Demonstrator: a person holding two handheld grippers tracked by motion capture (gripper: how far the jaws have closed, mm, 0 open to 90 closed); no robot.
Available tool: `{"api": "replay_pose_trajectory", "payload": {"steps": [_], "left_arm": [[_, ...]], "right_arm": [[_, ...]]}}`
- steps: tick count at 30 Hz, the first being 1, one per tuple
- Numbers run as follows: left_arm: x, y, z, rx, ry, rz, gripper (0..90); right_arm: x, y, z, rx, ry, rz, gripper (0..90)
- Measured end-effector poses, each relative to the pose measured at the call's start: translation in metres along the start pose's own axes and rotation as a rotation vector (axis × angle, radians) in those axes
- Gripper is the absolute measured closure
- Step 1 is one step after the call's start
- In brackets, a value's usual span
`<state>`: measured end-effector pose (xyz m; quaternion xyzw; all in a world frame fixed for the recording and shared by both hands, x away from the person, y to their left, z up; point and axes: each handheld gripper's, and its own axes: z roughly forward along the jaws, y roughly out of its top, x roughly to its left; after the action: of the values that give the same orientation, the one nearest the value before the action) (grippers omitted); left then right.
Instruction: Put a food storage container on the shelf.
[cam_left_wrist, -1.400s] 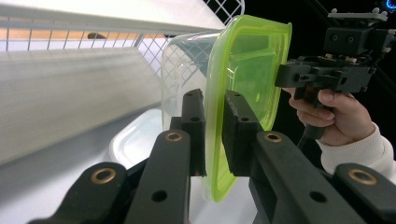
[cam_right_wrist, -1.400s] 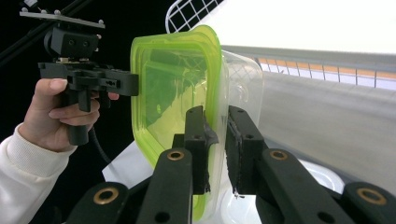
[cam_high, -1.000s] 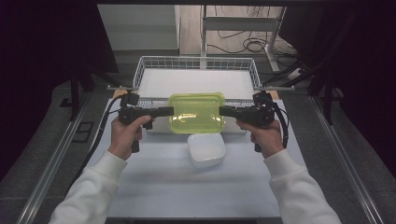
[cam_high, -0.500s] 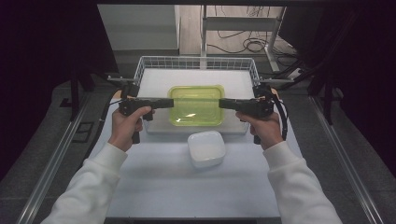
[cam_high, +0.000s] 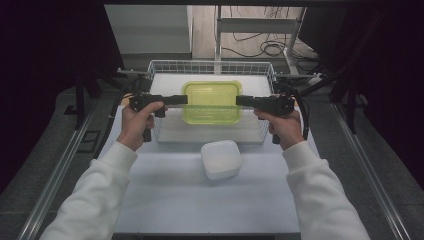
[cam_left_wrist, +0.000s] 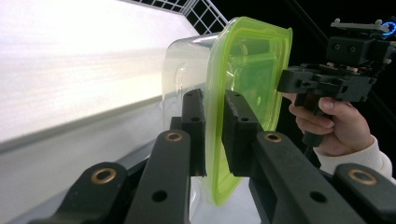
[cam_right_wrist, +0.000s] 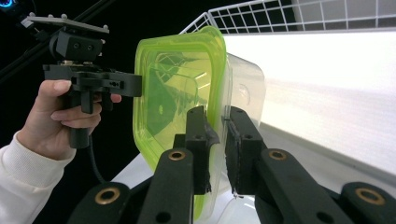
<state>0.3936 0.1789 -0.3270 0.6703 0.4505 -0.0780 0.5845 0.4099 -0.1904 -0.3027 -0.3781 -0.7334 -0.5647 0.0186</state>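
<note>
Where tongs pinch lid (cam_left_wrist: 243, 93) — high view adds basket (cam_high: 210, 67).

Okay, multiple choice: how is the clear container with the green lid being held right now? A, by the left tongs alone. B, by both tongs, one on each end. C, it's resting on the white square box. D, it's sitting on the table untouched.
B: in the high view the left tongs and the right tongs each clamp one end of the green-lidded container, held over the wire basket.

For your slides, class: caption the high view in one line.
Both grippers hold a green-lidded container over a wire basket.
</note>
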Motion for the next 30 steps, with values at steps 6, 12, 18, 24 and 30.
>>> {"api": "replay_pose_trajectory", "payload": {"steps": [6,12,18,24,30], "left_arm": [[0.0,0.012,0.003,0.003,0.005,0.007,80.3],[0.001,0.026,0.006,0.013,0.008,0.007,80.3],[0.004,0.04,0.011,0.02,0.014,0.007,80.3],[0.016,0.053,0.018,0.025,0.022,-0.015,80.3],[0.03,0.06,0.025,0.032,0.03,-0.042,80.3]], "right_arm": [[-0.003,0.008,0.0,-0.004,0.001,0.007,79.6],[-0.008,0.017,0.001,-0.008,0.003,0.024,79.6],[-0.018,0.028,0.004,-0.011,0.006,0.042,79.7],[-0.029,0.039,0.012,-0.002,0.005,0.054,79.6],[-0.042,0.047,0.023,0.018,-0.004,0.073,79.6]]}}
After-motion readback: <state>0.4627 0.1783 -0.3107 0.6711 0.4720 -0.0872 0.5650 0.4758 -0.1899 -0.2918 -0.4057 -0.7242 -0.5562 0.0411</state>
